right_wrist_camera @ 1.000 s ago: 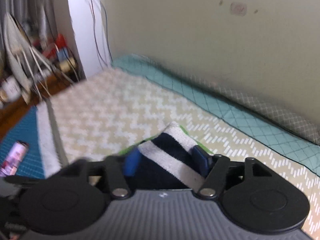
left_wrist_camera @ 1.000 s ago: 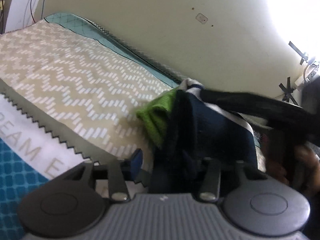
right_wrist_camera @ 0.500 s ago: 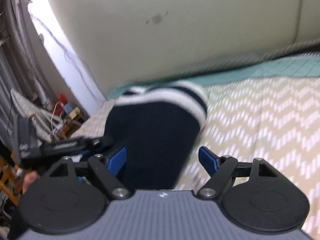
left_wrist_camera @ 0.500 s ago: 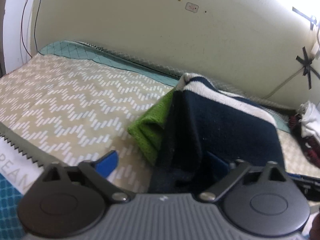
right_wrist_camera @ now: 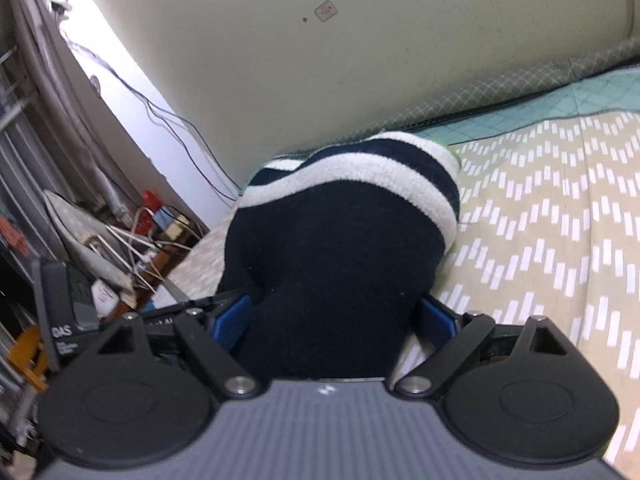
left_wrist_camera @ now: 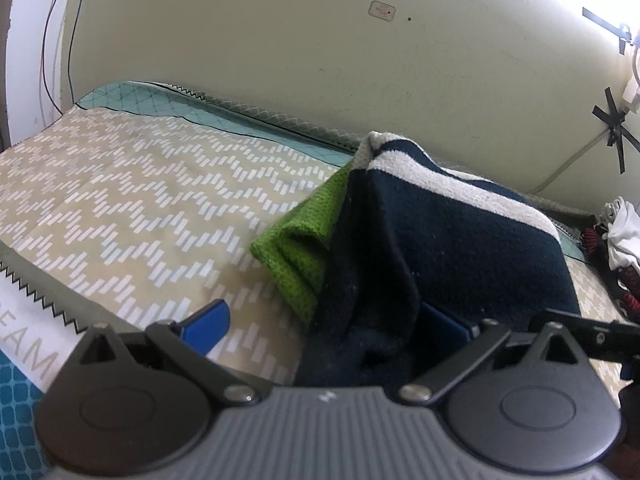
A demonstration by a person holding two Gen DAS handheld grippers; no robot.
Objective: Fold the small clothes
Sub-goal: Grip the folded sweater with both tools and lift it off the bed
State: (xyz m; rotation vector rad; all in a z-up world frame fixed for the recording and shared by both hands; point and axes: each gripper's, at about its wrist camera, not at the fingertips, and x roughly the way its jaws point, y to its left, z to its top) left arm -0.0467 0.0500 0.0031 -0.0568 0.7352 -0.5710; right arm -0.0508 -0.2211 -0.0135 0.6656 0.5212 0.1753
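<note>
Since 0.5 s ago both views sit nearer the navy knitted sock w/ white stripes, which lies mounded on the beige zigzag-print bedspread beside a folded lime-green cloth, near the wall. Left gripper stands wide apart, sock fabric touching only its right-hand pad, so nothing held; right gripper brackets the sock's toe end, pads touching fabric, firm pinch cannot be told. Risk: a partial bite lets the knit slip or drags the green cloth; open bedspread lies leftward, wall crowds the far edge.
</note>
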